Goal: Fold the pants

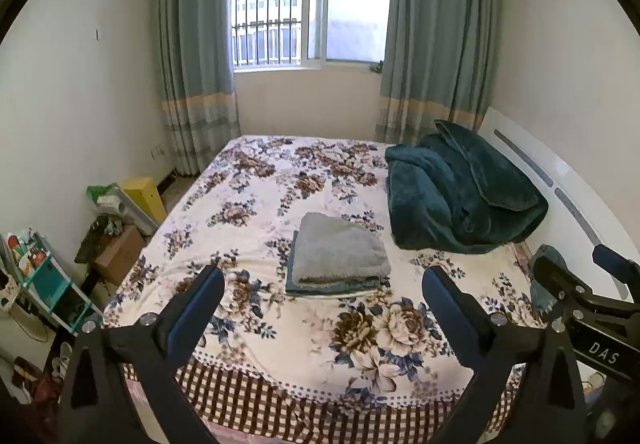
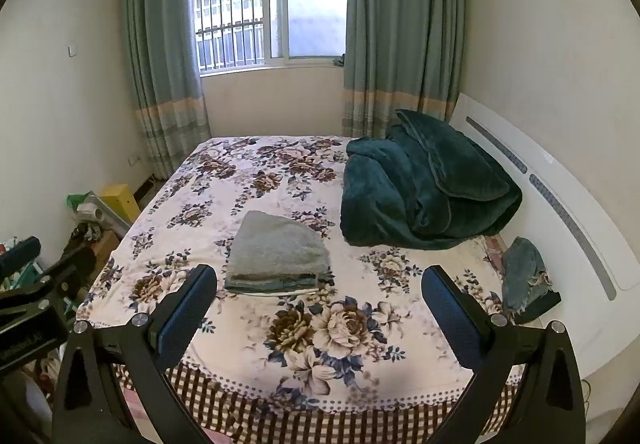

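A folded stack of grey and blue-grey pants (image 1: 338,254) lies in the middle of the floral bed (image 1: 248,204); it also shows in the right wrist view (image 2: 278,254). A crumpled pair of blue jeans (image 2: 524,272) lies at the bed's right edge by the headboard. My left gripper (image 1: 324,308) is open and empty, held above the bed's near edge, short of the stack. My right gripper (image 2: 320,308) is open and empty, at the same height to the right. Each gripper shows at the edge of the other's view, the right one (image 1: 580,284) and the left one (image 2: 36,284).
A bundled dark green blanket (image 1: 460,192) sits at the back right of the bed. A white headboard (image 2: 560,184) runs along the right. Boxes and clutter (image 1: 120,228) fill the floor to the left. The window and curtains (image 1: 200,44) are at the far wall.
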